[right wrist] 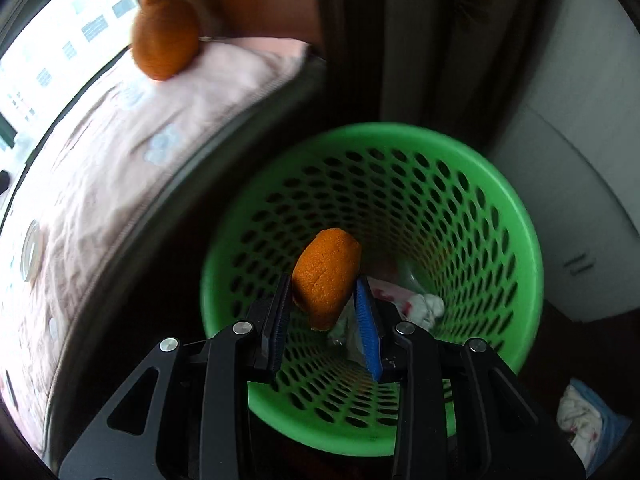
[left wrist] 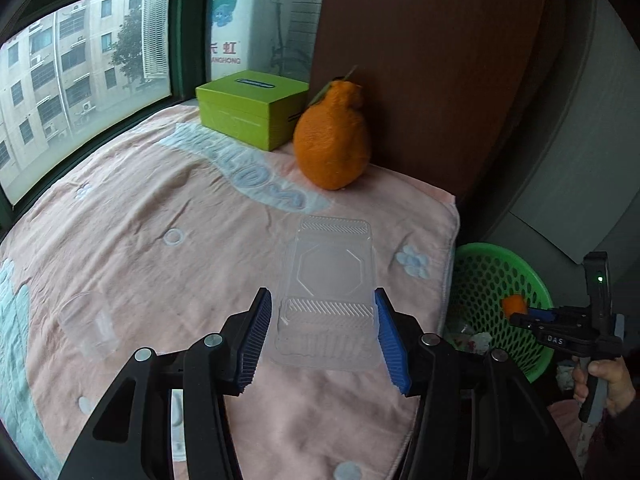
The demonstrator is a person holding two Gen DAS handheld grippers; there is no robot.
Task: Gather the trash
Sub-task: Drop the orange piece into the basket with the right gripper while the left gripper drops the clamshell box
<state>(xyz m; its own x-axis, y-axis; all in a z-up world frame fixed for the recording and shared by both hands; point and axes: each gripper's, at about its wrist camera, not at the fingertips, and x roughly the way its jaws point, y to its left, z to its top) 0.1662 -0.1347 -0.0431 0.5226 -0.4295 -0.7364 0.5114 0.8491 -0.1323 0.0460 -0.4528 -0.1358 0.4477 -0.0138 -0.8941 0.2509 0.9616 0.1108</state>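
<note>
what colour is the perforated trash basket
Bright green basket, clearest in the right wrist view.

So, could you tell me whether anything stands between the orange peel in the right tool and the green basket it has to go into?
Nothing visible does. The right tool holds the orange peel directly over the open mouth of the green basket. Below it lie only crumpled wrappers at the bottom.

Motion blurs the whole orange [right wrist: 166,34] and blanket [right wrist: 120,152].
</note>
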